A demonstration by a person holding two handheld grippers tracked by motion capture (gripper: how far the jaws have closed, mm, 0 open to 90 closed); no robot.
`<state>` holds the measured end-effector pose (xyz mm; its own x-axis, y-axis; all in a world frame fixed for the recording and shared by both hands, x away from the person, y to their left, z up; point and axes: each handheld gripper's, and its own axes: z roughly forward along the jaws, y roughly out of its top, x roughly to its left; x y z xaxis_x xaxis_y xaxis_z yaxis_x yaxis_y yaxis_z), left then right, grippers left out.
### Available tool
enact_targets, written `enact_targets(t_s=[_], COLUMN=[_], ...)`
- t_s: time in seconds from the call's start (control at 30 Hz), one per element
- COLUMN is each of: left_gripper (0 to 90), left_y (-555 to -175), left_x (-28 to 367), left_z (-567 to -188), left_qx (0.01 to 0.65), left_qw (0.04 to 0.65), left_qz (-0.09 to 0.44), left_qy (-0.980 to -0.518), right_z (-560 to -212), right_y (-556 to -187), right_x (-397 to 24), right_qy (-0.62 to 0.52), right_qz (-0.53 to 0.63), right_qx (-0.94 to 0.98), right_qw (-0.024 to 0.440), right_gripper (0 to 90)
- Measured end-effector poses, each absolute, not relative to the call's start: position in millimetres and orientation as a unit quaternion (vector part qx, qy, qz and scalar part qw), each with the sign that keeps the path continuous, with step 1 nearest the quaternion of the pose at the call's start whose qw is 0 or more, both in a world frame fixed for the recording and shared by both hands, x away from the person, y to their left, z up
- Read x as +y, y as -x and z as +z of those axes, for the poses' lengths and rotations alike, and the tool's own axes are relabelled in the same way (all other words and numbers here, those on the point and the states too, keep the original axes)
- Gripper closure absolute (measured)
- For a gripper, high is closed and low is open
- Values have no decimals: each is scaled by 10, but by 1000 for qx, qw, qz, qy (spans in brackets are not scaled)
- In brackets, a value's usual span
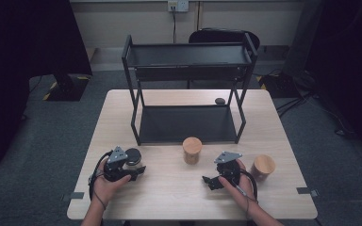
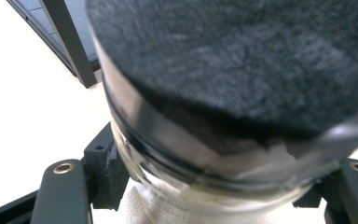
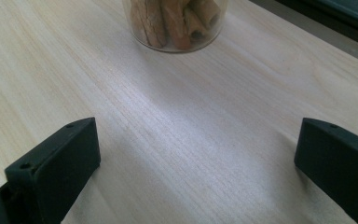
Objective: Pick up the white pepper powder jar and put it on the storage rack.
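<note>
**Dark-lidded jar gripped at the table's near-left**

Left gripper (image 1: 131, 170) clamped on the glass jar with a dark lid (image 2: 223, 93), near the left front of the table (image 1: 169, 197). Right gripper (image 3: 196, 163) spread wide, nothing between the jaws, facing the wooden-lidded jar (image 1: 192, 149) before the black shelf rack (image 1: 188, 61).

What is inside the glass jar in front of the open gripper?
The glass jar holds light brown rolled sticks, standing upright. Its top runs past the picture's edge there, so how high they reach is hidden.

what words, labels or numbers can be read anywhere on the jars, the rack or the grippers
None: no readable text in any view.
The dark-lidded jar in the left gripper, the two wooden-lidded jars, the black rack and the right gripper carry no legible marks.
</note>
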<state>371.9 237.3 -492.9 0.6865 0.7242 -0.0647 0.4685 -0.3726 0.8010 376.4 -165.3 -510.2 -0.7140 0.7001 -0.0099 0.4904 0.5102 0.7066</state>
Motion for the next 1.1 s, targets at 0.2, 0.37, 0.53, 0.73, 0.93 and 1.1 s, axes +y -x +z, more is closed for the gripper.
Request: enact_targets(t_s=[0.2, 0.37, 0.53, 0.73, 0.93, 1.1], left_gripper=[297, 298, 299, 301, 302, 302], left_y=[-3731, -3733, -3736, -3739, -3746, -3767], left_x=[2363, 2352, 2347, 2358, 2361, 2330], left_z=[-4926, -4922, -4914, -4887, -4851, -4804], left_qx=[368, 371, 370, 365, 366, 364], left_qw=[422, 420, 417, 411, 415, 420], left_qz=[153, 154, 154, 146, 145, 144], left_qy=[-814, -814, -816, -822, -820, -819], right_z=[-5102, -5102, -5102, -5102, -5102, -5102], right_y=[-3764, -3764, -3764, -3764, -3764, -3764], right_x=[-1653, -1653, -1653, -1653, -1653, -1653], right_qy=[-348, -348, -348, -348, -348, -348], right_qz=[352, 352, 352, 352, 352, 352], right_qx=[856, 856, 856, 856, 856, 856], right_qw=[149, 149, 149, 149, 149, 149], right_gripper=[0, 0, 0, 0, 0, 0])
